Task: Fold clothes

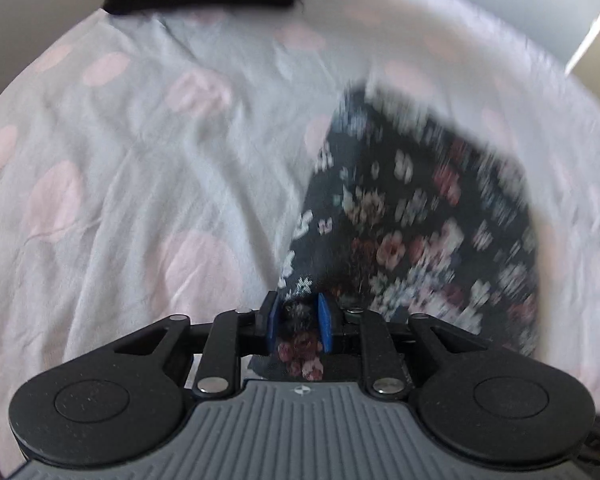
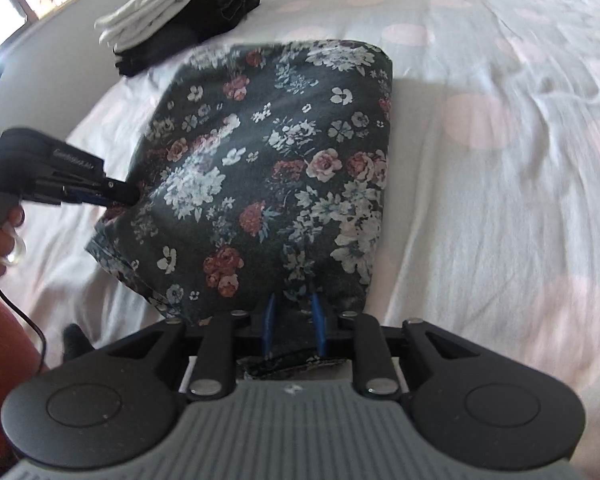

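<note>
Both my grippers pinch the floral garment point(image 2: 268, 168): left gripper point(image 2: 134, 199) clamps its left edge, right gripper point(image 2: 294, 320) its near hem. It hangs lifted over the middle of the bed point(image 2: 500, 200). Folded pile point(image 2: 180, 12) sits at the far-left corner.

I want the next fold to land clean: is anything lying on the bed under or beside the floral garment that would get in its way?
Nothing visible does. Both tongs, left and right, grip the floral garment; the sheet around it is bare, and the folded stack sits apart.
</note>
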